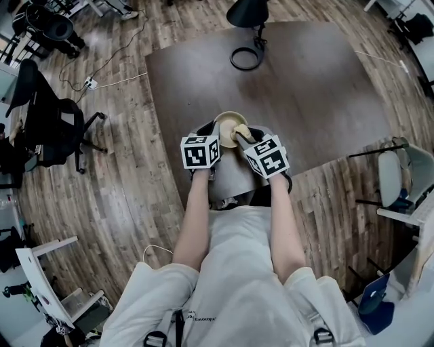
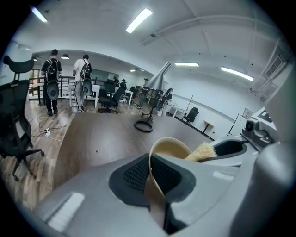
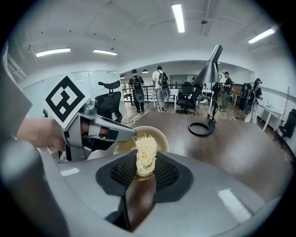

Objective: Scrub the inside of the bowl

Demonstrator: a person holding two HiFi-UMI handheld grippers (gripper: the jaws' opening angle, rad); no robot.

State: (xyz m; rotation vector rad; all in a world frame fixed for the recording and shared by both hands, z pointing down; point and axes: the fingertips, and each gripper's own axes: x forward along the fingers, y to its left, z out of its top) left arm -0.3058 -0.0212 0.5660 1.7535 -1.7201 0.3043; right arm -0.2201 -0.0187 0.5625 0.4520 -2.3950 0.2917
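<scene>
Bowl point(image 1: 228, 124) between left tongs point(image 1: 218, 139) and right tongs point(image 1: 239, 138), lamp point(image 1: 246, 12) behind.

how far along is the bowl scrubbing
Set up: the left gripper is shut on the rim of the bowl, the right gripper on the scrubber. In hand: the scrubber sits at the bowl's mouth. Left: the scrubbing itself; how clean the inside is can't be told.

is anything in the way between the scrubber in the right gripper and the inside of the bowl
Nothing visible is. The right gripper holds the scrubber right at the open mouth of the bowl. The left gripper clamps the bowl's rim at one side, clear of the scrubber.
</scene>
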